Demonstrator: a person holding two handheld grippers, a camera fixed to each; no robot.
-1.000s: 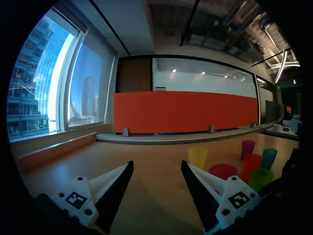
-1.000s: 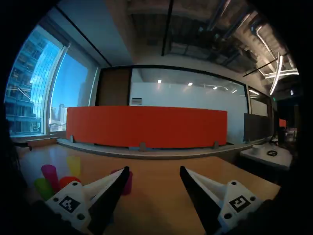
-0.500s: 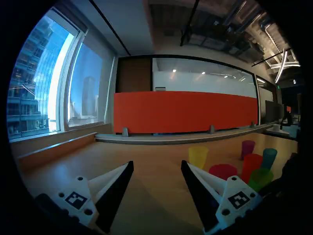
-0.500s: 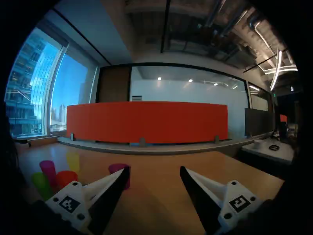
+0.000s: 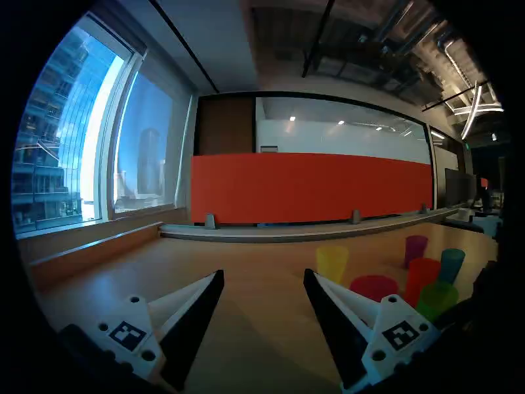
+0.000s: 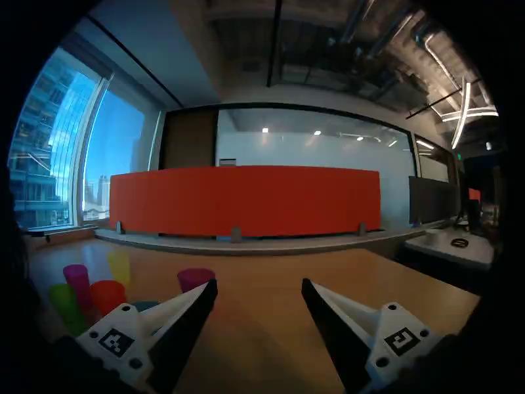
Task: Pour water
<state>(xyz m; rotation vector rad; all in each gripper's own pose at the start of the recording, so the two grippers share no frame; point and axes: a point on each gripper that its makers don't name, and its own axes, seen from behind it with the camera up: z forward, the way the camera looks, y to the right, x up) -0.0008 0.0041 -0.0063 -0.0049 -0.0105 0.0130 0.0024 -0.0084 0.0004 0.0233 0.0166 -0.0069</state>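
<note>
The table [image 5: 125, 266] spreads beneath me. My left gripper [image 5: 263, 272] and right gripper [image 6: 259, 282] both gape wide, holding nothing. The cups [image 5: 421, 276] stand clustered on the table, right of my left fingers, left of my right ones.

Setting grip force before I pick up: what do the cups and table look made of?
Cups: probably thin plastic, translucent; light glows through their coloured walls. Table: wood or wood-look laminate, smooth satin finish; warm brown tone with soft window reflections.

Cups [image 5: 420, 276] clustered on table [image 5: 262, 266], partition [image 5: 308, 187] behind them, windows [image 5: 79, 151] at left
</note>
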